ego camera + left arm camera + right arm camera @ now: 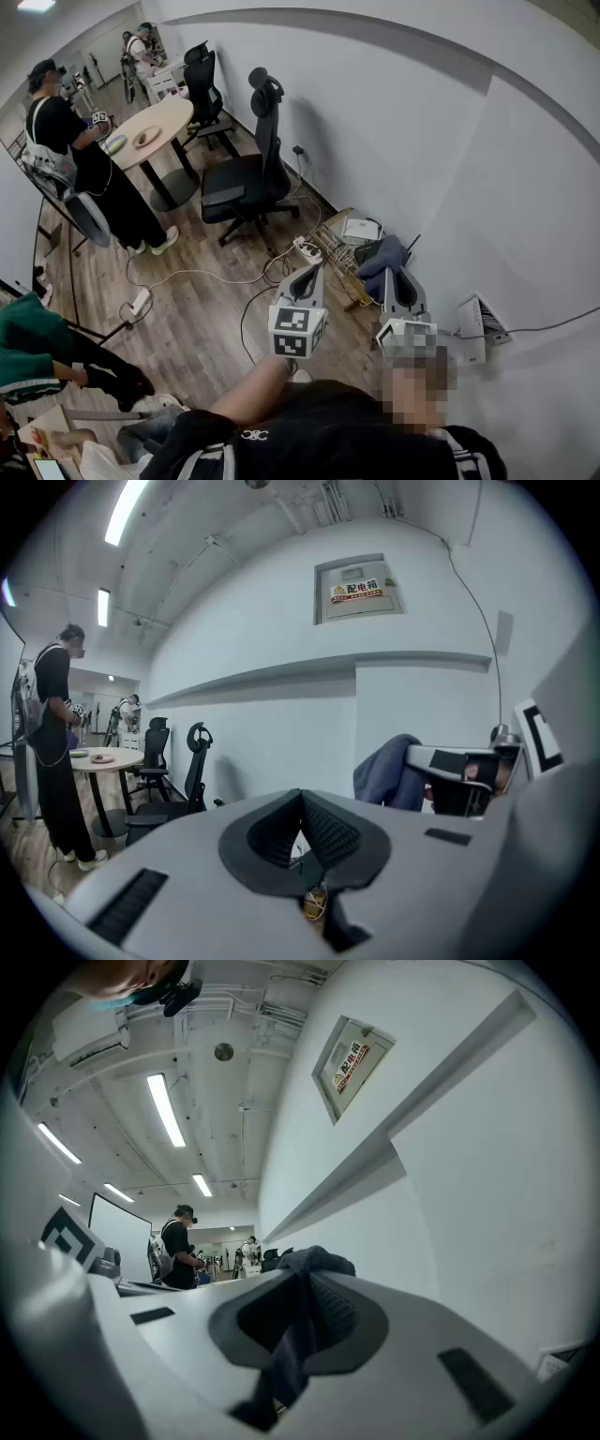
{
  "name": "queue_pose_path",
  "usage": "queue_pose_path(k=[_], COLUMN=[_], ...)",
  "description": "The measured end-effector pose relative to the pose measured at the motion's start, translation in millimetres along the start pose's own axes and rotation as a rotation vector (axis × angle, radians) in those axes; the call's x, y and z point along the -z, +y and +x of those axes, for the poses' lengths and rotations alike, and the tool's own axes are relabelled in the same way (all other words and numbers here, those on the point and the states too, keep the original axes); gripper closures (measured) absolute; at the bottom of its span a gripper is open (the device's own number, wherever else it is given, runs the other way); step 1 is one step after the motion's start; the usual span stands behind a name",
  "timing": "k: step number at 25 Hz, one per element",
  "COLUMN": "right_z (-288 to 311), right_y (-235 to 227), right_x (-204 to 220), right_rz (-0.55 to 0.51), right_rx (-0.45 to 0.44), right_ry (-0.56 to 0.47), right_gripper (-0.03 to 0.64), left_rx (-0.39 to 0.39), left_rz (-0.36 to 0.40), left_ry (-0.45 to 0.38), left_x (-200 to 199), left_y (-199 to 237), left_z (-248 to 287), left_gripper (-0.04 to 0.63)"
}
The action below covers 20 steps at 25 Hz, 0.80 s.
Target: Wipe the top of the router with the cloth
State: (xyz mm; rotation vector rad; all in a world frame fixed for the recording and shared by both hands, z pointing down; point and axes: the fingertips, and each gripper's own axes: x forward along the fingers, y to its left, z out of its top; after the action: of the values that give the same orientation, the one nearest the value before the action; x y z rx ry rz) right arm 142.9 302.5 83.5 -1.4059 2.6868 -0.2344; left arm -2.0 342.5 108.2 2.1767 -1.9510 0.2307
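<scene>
The right gripper [397, 277] pinches the blue-grey cloth [382, 257] in its jaws. The left gripper [307, 276] has its jaws pressed together, empty. The router is probably the white box [361, 228] by the far wall. Lay the cloth flat on its top, then sweep.
</scene>
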Motion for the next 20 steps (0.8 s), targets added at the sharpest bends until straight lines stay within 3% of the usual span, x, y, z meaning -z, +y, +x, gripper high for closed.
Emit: queue_pose_path(k=[20], right_z=[6.8], right_y=[26.7], right_x=[8.2], right_rz=[0.000], right_rx=[-0.039], right_ry=[0.009], right_gripper=[0.595], left_rx=[-0.004], left_rz=[-0.021], left_ry=[0.020], left_x=[14.3], left_y=[18.4], left_z=[-9.4], left_gripper=[0.592])
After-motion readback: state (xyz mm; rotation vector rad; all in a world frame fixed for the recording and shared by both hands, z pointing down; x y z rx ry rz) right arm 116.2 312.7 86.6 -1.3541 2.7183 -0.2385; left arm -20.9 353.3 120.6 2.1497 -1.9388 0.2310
